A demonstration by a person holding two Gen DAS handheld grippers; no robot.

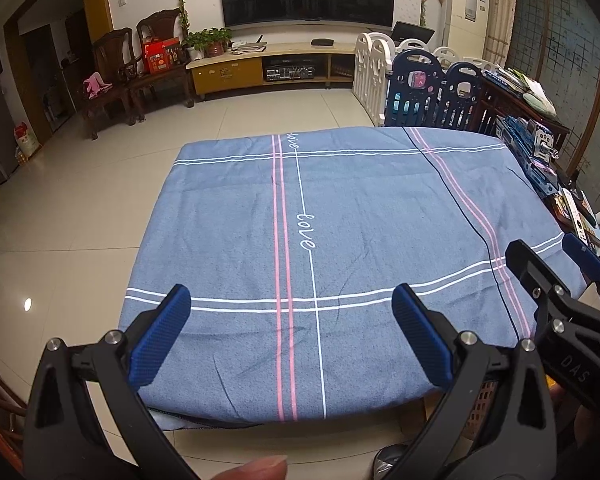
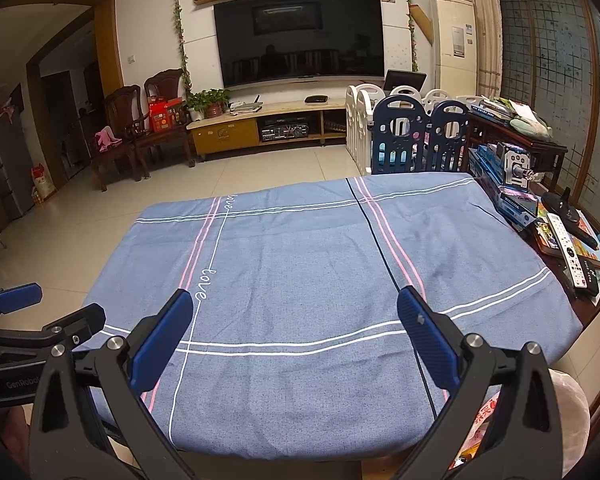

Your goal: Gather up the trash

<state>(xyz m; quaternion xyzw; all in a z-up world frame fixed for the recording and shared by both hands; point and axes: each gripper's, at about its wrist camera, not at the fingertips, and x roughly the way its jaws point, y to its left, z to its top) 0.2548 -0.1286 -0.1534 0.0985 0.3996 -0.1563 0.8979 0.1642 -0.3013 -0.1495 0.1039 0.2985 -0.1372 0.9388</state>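
Observation:
A table under a blue cloth with pink and white stripes and the word "love" fills both views. No loose trash shows on the cloth. My left gripper is open and empty, held over the near edge of the table. My right gripper is open and empty too, over the near edge further right. The right gripper shows at the right of the left wrist view, and the left gripper at the left of the right wrist view. A bag with pink and red contents shows at the lower right, below the table edge.
A dark side table with remotes, books and boxes stands right of the table. A blue and white playpen fence is behind it. A TV stand and wooden chairs line the far wall. Tiled floor lies to the left.

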